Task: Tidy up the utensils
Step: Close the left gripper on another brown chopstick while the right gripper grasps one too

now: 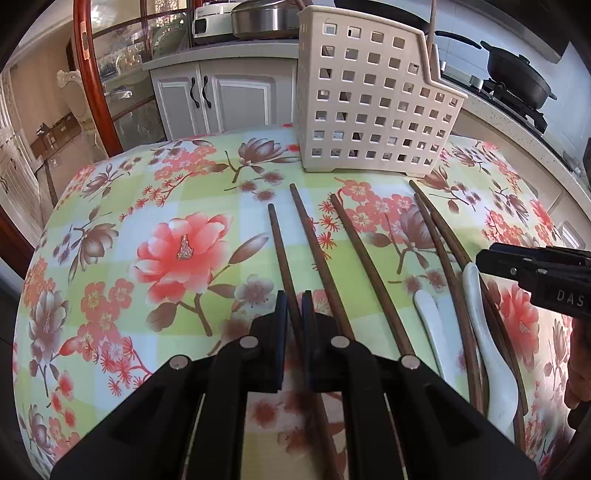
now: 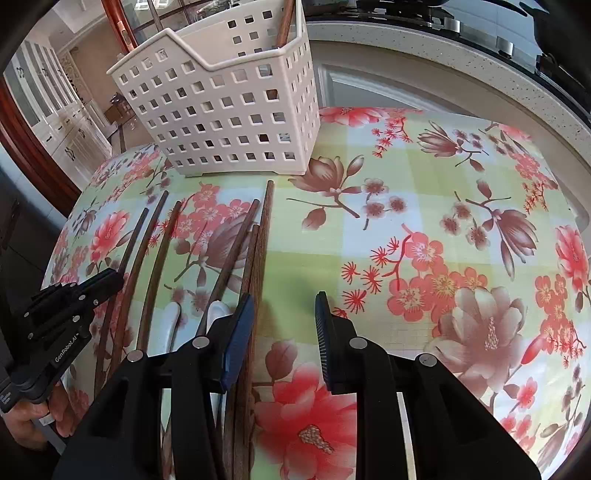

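- Left wrist view: my left gripper (image 1: 294, 301) is closed on a dark wooden chopstick (image 1: 308, 240) that runs between its fingers and points toward the holder (image 1: 373, 96).
- Two more single chopsticks lie on either side of it on the floral cloth (image 1: 147, 221), with a further bundle to the right beside two white spoons (image 1: 484, 306).
- The holder stands upright at the far edge of the table; one stick (image 1: 431, 22) already rises from it, so I judge the job barely begun, with most pieces left to load.
- My right gripper (image 1: 480, 260) shows at the right edge; from here I cannot tell its state.
- Right wrist view: my right gripper (image 2: 284, 314) is open and empty, its left finger (image 2: 240, 332) just beside the rightmost chopsticks (image 2: 264, 236).
- The chopsticks look slim, smooth and brown; the spoons (image 2: 214, 314) glossy white, partly hidden under them.
- The holder (image 2: 229, 107) is pale, perforated, with sticks inside.
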